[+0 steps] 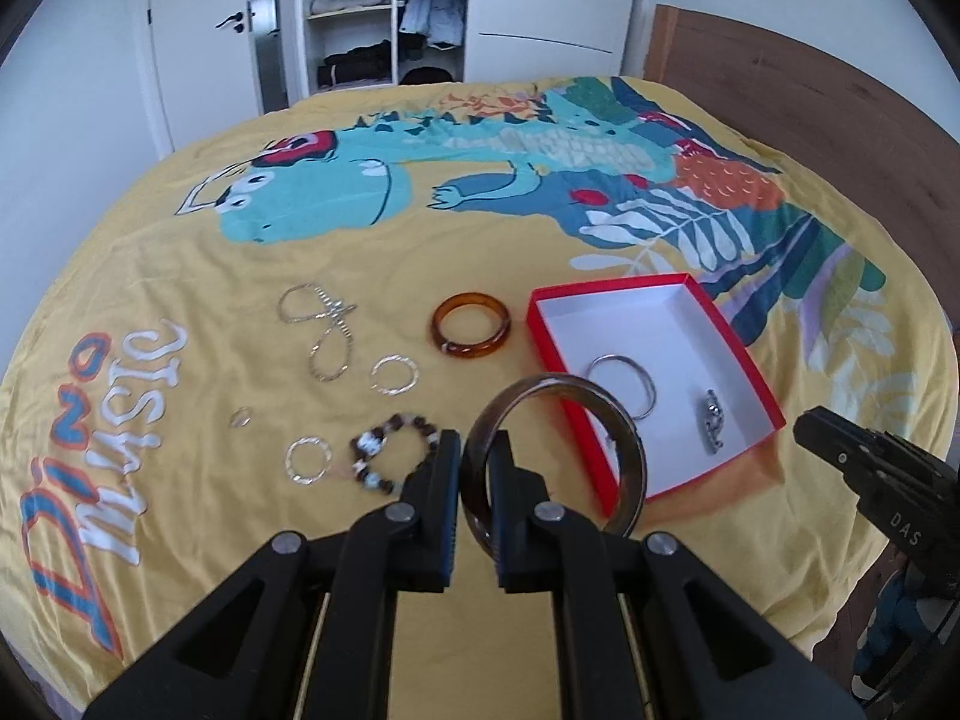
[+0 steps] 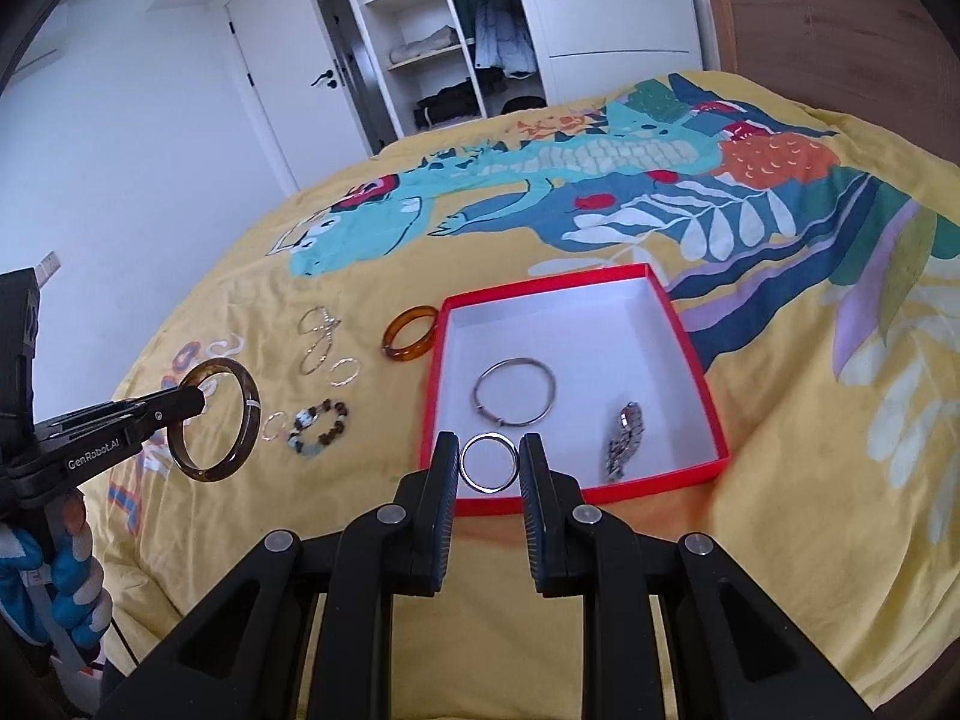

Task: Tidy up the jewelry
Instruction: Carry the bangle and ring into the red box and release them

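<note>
The red box [image 2: 576, 483] lies on the yellow bedspread [image 2: 780, 510], holding a thin silver bangle [image 2: 514, 391] and a watch [image 2: 624, 441] at its 4 o'clock. The right gripper [image 2: 489, 459] clamps a small silver ring [image 2: 488, 461] over the box's near wall. At its 9 o'clock, the left gripper [image 1: 474, 462] pinches a dark brown bangle [image 1: 555, 450]. An amber bangle [image 1: 471, 333] lies at the box's 10 o'clock.

Both fisheye views are bright with soft, even daylight and only faint shadows; its source is out of frame. Straight lines bow outward, and dark vignetting cuts the corners. In the left view the beaded bracelet [image 1: 393, 453] and the bangle [image 1: 555, 456] are smeared by motion blur; the right view is sharper, softening toward its edges.
</note>
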{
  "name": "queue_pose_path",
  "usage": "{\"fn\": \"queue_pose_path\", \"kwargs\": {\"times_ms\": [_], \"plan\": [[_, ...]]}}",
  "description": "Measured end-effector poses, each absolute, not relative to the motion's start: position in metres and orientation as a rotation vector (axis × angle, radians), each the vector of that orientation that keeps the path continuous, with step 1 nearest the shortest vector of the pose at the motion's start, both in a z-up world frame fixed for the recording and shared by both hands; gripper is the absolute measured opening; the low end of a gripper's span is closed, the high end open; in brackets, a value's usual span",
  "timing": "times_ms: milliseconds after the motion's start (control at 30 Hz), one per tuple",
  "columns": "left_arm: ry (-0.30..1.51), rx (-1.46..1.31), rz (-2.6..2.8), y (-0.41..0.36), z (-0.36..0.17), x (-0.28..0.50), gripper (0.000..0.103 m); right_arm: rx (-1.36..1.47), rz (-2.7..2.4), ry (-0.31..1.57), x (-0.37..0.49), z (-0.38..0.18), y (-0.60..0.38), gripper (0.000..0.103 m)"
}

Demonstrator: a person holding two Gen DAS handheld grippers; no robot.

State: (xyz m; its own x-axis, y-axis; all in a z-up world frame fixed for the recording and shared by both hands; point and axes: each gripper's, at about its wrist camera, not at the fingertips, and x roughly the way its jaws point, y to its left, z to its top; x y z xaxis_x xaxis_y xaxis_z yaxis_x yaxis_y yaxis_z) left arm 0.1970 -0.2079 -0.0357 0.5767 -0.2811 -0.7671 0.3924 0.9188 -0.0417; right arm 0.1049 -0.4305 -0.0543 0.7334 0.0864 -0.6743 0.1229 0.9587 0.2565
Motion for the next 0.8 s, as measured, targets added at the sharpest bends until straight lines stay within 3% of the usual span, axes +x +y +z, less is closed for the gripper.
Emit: {"fn": "queue_pose_path", "kwargs": {"times_ms": [400,800], "plan": [[0.912,0.227,-0.431,-0.329,-0.085,0.284,0.008,0.251,-0.044,0.855,0.197,-0.098,-0.488,0.020],[0.997,0.306,-0.367,-0.355,-0.143,0.321,0.008,0.166,-0.039,0.979,0.260,-0.141,-0.500,0.020]]}}
